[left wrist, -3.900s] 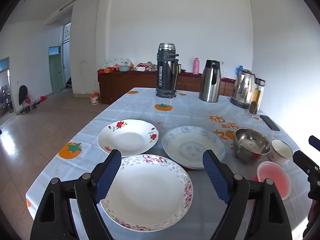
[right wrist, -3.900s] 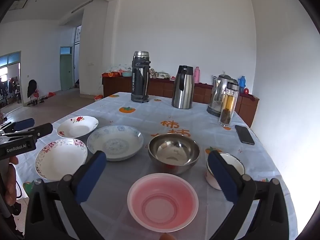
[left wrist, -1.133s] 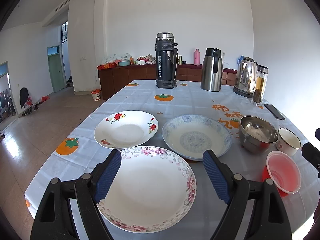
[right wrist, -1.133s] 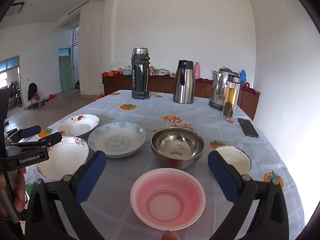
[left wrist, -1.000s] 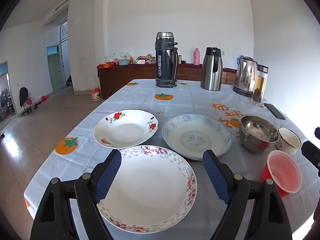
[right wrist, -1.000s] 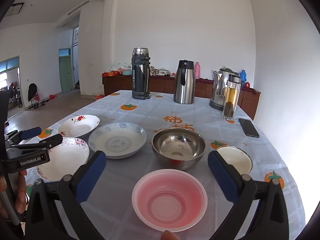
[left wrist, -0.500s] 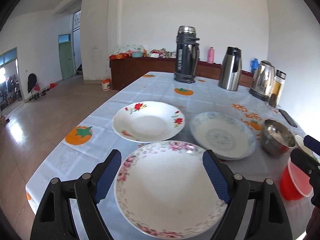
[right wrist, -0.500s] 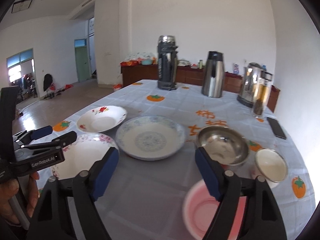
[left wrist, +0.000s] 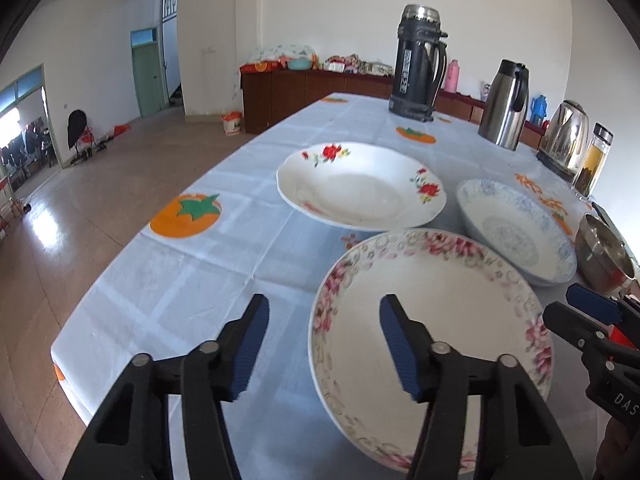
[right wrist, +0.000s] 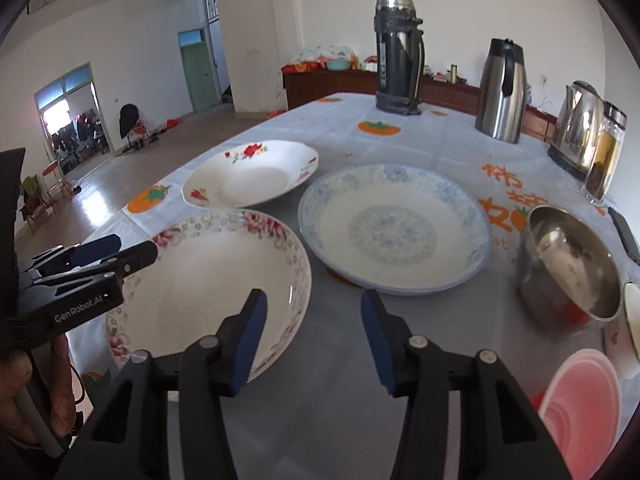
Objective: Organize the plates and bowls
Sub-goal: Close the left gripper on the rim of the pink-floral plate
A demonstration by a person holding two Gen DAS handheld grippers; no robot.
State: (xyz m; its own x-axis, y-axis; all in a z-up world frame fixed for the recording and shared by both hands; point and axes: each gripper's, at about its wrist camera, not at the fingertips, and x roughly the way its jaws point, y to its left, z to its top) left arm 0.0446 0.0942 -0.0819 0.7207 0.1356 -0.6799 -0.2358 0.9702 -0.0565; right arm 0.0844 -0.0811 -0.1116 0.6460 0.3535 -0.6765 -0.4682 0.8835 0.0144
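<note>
A plate with a pink flower rim (left wrist: 432,320) (right wrist: 208,284) lies nearest on the tablecloth. My left gripper (left wrist: 324,340) (right wrist: 134,248) straddles its left rim. The jaws are closing and the pads do not touch it. At the plate's right rim my right gripper (right wrist: 312,336) (left wrist: 560,304) is closing too, with its left finger over the rim and no contact. Behind stand a red-flower plate (left wrist: 360,188) (right wrist: 252,176) and a blue-patterned plate (left wrist: 516,228) (right wrist: 394,228). To the right are a steel bowl (right wrist: 568,268), a pink plastic bowl (right wrist: 584,408) and a white cup (right wrist: 632,312).
At the table's far end stand a dark thermos (right wrist: 398,56), a steel jug (right wrist: 502,92), a kettle (right wrist: 576,128) and a glass bottle of tea (right wrist: 606,152). A phone (right wrist: 624,236) lies at the right. The table edge (left wrist: 100,280) drops off at the left.
Both grippers have come down and forward onto the pink-flower plate, one at each side. Both pairs of jaws have narrowed. The pink bowl has slid out to the right of the right wrist view.
</note>
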